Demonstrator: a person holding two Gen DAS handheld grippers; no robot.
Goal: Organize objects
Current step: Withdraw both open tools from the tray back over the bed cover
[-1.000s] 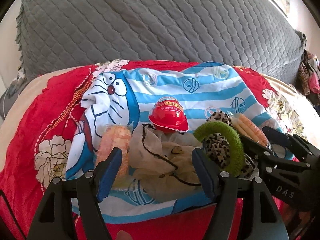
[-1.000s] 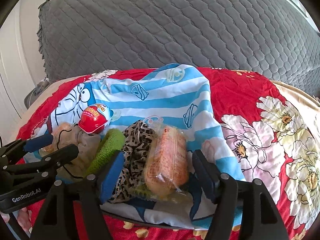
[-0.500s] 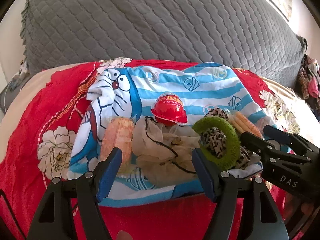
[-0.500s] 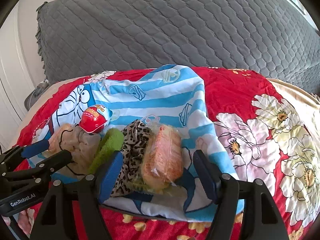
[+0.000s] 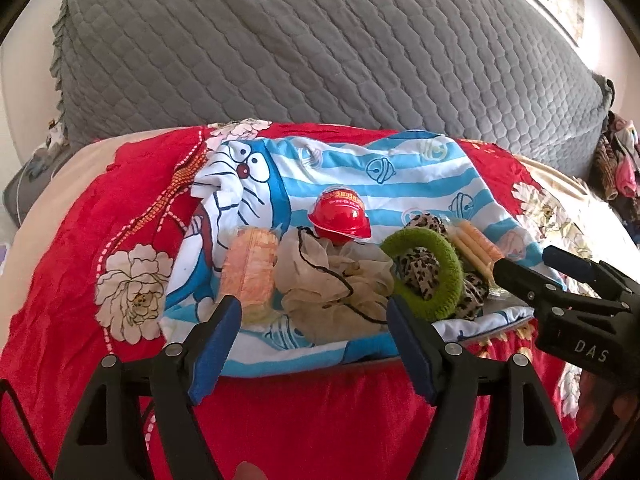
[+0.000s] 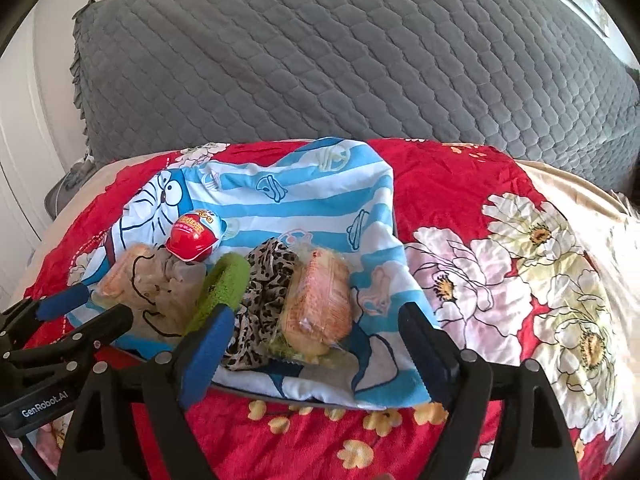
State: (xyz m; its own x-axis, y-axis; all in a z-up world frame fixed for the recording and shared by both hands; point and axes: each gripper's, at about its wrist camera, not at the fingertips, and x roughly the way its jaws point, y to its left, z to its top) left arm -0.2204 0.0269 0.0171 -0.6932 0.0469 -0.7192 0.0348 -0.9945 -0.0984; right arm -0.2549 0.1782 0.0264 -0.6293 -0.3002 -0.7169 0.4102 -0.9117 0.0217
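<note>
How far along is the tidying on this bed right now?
Done: snack packs, mesh pouch, red toy helmet, green ring and leopard cloth sit gathered on the striped cloth. In hand: nothing; left tool and right tool are open. Left: unclear.

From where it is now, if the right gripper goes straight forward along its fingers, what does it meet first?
Most likely the wrapped orange snack pack, which lies between the open fingers of the right gripper, on the blue striped cloth. Depth is unclear; the leopard-print fabric beside it could touch the left finger too.

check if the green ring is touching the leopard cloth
Touching. The left wrist view shows the green ring lying on the leopard cloth, which fills its hole and spreads beneath it.
</note>
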